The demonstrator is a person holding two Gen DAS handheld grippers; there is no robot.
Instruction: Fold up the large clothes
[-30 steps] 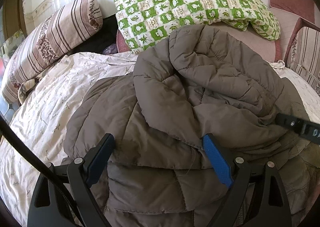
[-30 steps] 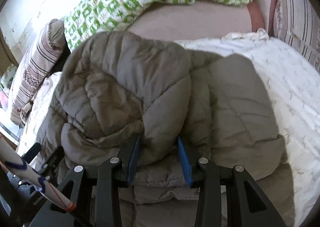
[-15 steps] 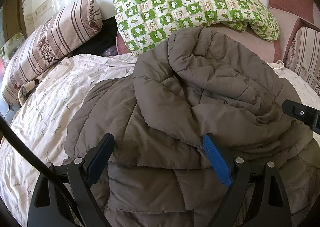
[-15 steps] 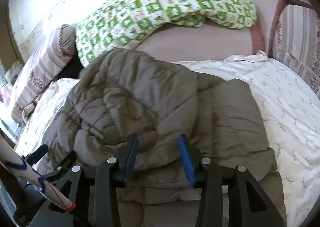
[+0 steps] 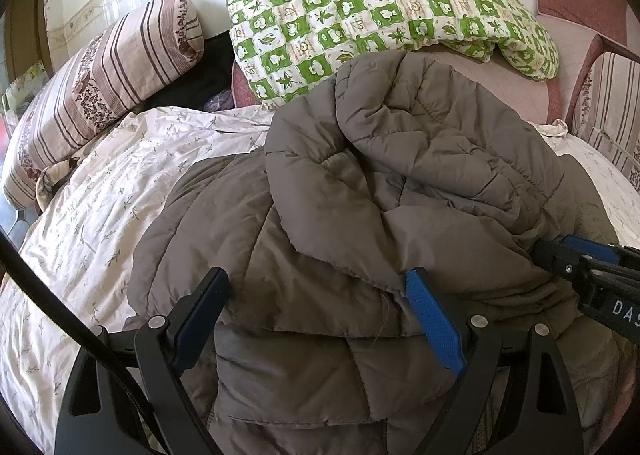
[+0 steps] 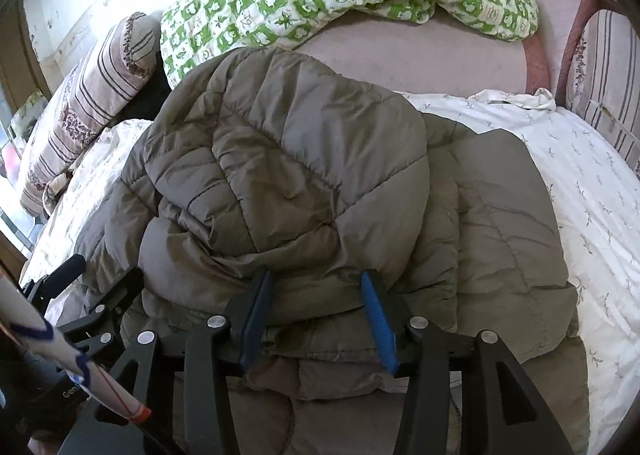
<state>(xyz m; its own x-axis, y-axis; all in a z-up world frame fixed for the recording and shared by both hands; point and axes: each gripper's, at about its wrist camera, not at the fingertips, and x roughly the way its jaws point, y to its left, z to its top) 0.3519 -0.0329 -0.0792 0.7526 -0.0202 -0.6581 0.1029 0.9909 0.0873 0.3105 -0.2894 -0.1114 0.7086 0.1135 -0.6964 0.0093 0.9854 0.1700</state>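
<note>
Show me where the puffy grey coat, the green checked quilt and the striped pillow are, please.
grey coat [image 5: 420, 183]: left wrist view, on the bunched quilted top layer.
green checked quilt [image 5: 380, 11]: left wrist view, on its patterned middle.
striped pillow [image 6: 100, 83]: right wrist view, on its striped side.

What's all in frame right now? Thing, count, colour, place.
padded jacket: 1, grey-brown, bunched mid-bed
bed sheet: 1, white with small sprigs, under the jacket
checked quilt: 1, green and white, at the bed head
striped pillows: 2 seen, beige-brown, far left and far right
left gripper: 1, black with blue pads, open over the jacket's near edge
right gripper: 1, same colours, open over the jacket's near edge
</note>
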